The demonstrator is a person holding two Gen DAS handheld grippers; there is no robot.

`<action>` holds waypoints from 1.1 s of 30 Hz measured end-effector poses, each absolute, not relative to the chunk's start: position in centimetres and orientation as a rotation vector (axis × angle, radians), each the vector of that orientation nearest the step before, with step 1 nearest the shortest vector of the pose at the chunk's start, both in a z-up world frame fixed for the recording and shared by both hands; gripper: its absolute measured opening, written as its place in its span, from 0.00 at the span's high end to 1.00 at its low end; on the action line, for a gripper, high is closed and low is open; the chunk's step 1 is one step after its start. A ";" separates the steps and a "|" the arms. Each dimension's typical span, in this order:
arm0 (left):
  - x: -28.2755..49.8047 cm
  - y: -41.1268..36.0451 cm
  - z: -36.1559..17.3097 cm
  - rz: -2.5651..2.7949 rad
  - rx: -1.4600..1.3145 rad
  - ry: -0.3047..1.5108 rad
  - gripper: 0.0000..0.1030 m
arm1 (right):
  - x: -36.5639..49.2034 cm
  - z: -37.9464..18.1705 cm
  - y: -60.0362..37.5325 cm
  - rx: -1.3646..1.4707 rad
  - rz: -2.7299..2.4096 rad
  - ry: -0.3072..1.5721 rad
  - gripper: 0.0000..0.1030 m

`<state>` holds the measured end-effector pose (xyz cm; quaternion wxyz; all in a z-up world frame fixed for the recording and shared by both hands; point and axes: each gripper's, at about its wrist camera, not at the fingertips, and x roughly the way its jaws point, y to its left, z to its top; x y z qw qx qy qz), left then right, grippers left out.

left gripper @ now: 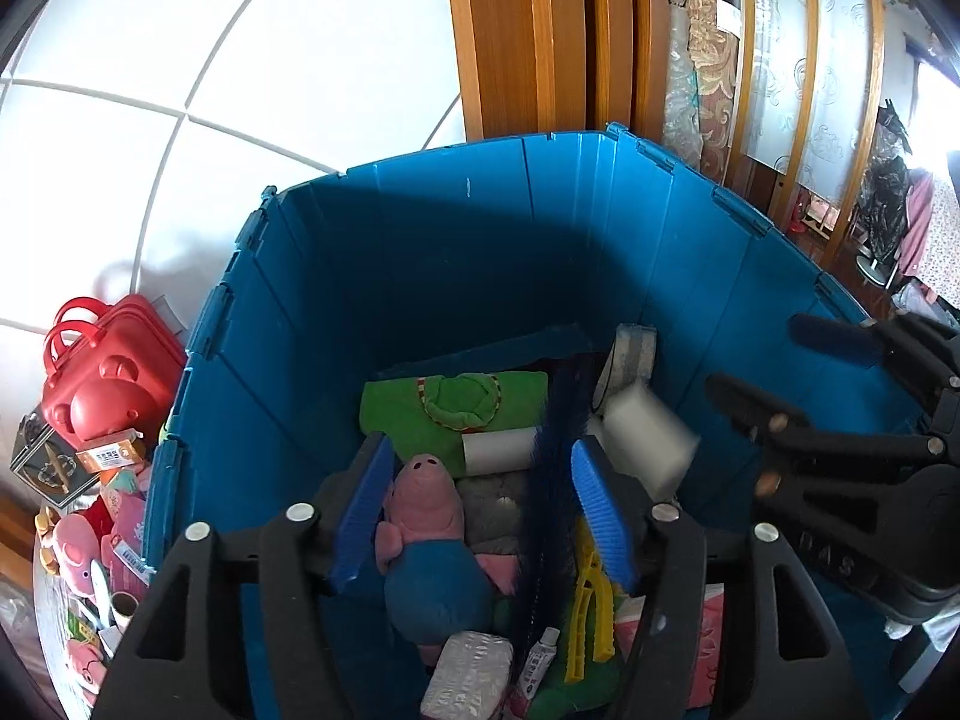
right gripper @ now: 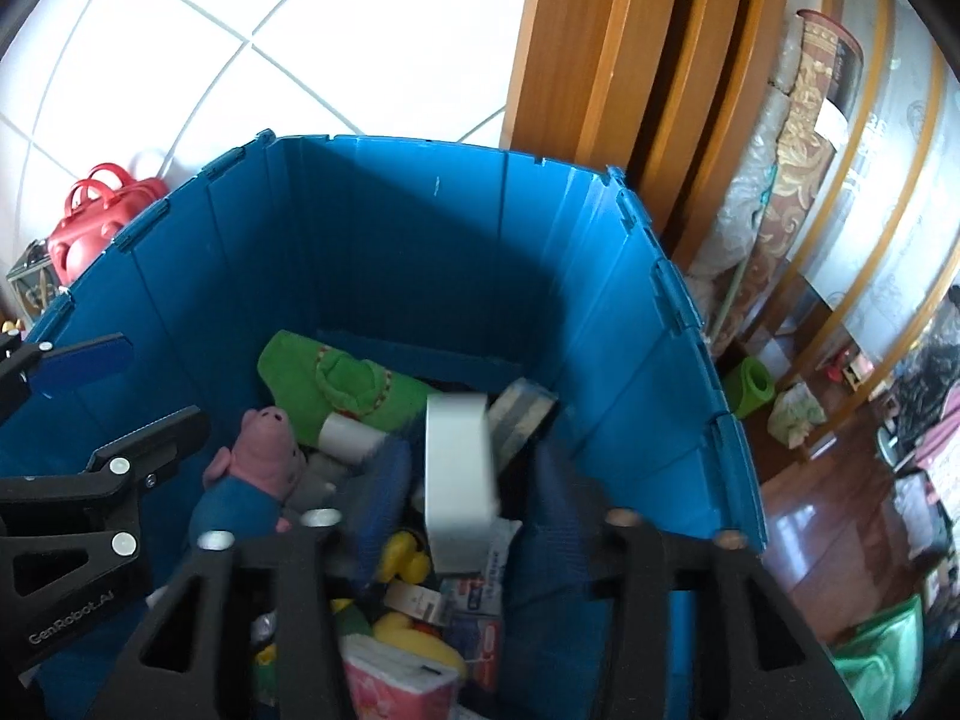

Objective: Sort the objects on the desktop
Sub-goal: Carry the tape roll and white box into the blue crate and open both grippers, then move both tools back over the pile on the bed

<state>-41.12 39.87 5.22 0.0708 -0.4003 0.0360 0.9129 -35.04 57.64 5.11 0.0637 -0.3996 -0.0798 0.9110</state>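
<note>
Both handheld tools are built the same way: matte black plastic frames with triangular cut-outs in the arms and round silver screw heads at the pivots. The left gripper (left gripper: 480, 516) carries bright blue ribbed pads on the inner faces of its jaws, and the right gripper (right gripper: 474, 516) has the same blue pads, blurred in its own camera. White lettering reading "GenRobot.AI" runs along the black body of the left one, seen from the right wrist.

Open left gripper (left gripper: 480, 510) hangs over the blue bin (left gripper: 420, 252), above a pink pig plush (left gripper: 429, 516).
</note>
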 end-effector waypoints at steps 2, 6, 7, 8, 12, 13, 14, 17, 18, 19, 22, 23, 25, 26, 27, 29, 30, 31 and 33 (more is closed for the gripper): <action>-40.7 39.9 5.5 2.744 -1.189 0.103 0.40 | -34.6 5.6 57.5 -1.174 2.745 -0.264 0.26; -39.8 39.7 6.3 2.753 -1.152 0.089 0.39 | -33.3 6.9 57.6 -1.119 2.730 -0.288 0.13; -39.5 39.7 6.5 2.756 -1.140 0.089 0.39 | -33.1 7.3 57.6 -1.109 2.733 -0.287 0.12; -39.1 39.6 6.8 2.764 -1.127 0.091 0.39 | -32.7 7.6 57.7 -1.093 2.733 -0.286 0.07; -37.0 38.8 8.0 2.788 -1.045 0.061 0.37 | -30.1 9.0 57.8 -1.020 2.775 -0.273 0.00; -36.3 38.5 8.4 2.795 -1.018 0.035 0.33 | -29.3 9.4 57.7 -0.997 2.785 -0.261 0.00; -35.5 38.1 8.8 2.799 -0.991 0.015 0.31 | -28.6 9.8 57.7 -0.977 2.800 -0.252 0.00; -33.1 37.3 9.9 2.828 -0.899 -0.018 0.27 | -26.2 10.7 57.1 -0.911 2.852 -0.221 0.00; -32.2 37.0 10.3 2.840 -0.862 -0.024 0.27 | -25.4 10.9 56.8 -0.891 2.874 -0.215 0.00; -31.3 36.7 10.6 2.850 -0.829 -0.029 0.27 | -24.7 11.1 56.5 -0.872 2.892 -0.211 0.00; -28.8 35.7 10.9 2.874 -0.759 -0.059 0.24 | -23.1 11.2 55.3 -0.830 2.926 -0.207 0.00; -28.1 35.3 11.0 2.883 -0.743 -0.070 0.23 | -22.7 11.0 54.9 -0.820 2.931 -0.205 0.00; -26.8 34.5 10.9 2.916 -0.714 -0.089 0.16 | -22.0 10.7 54.2 -0.806 2.940 -0.196 0.00; -26.2 34.1 10.8 2.935 -0.699 -0.091 0.14 | -21.7 10.5 53.9 -0.803 2.944 -0.192 0.00; -25.5 33.8 10.8 2.952 -0.683 -0.090 0.13 | -21.4 10.3 53.6 -0.800 2.947 -0.190 0.00; -24.6 33.1 10.6 2.970 -0.672 -0.100 0.13 | -20.9 9.9 53.2 -0.801 2.955 -0.182 0.00; -24.1 32.8 10.5 2.975 -0.675 -0.111 0.13 | -20.6 9.6 53.0 -0.806 2.959 -0.175 0.00; -23.7 32.5 10.4 2.977 -0.677 -0.116 0.13 | -20.4 9.4 52.8 -0.816 2.959 -0.170 0.00; -22.9 32.1 10.0 2.978 -0.687 -0.122 0.13 | -20.1 8.9 52.3 -0.829 2.949 -0.173 0.00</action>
